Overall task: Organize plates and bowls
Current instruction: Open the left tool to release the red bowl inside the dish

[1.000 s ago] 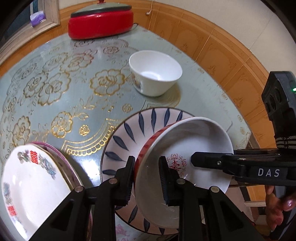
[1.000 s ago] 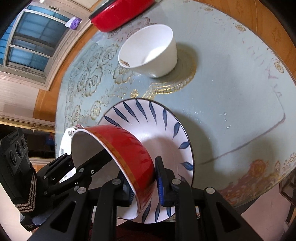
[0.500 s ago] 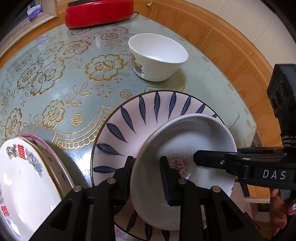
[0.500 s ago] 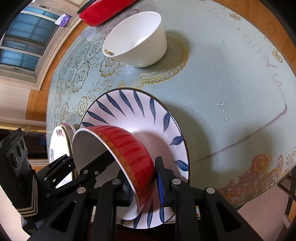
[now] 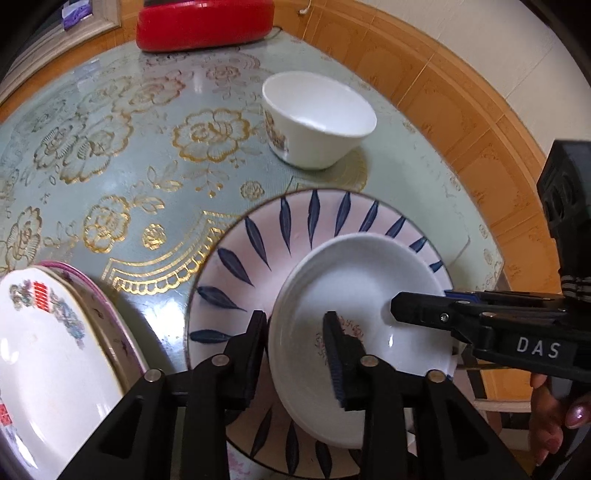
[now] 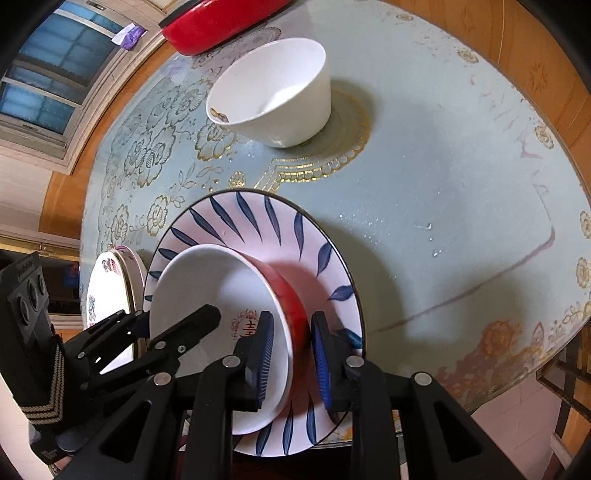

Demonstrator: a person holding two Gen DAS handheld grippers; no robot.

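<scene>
Both tongs stand over the red bowl (image 6: 291, 306), one on each side of it. Left tongs (image 5: 295, 325) have just been opening: a second ago their fingers pinched the bowl's rim, and now the outer finger stands clear of the wall while the rim passes between them, so they are narrowly parted and no longer press. Right tongs (image 6: 291, 332) straddle the opposite rim, one blue pad inside and one against the red outside; the gap is small, and I cannot tell for sure if the pads still squeeze, though they look closed on the wall.

One second before, the bowl was tipped steeply, with its red side turned up. Now it sits nearly flat on the blue-leaf plate (image 5: 258, 240), on the near part of it, with the white inside facing up.

On the counter (image 6: 443, 184) the white bowl (image 5: 317, 118) stands beyond the plate, apart from it. A stack of flowered plates (image 5: 48, 350) lies to the left, close to the plate's edge. At the far edge is a red cooker (image 5: 203, 26).
</scene>
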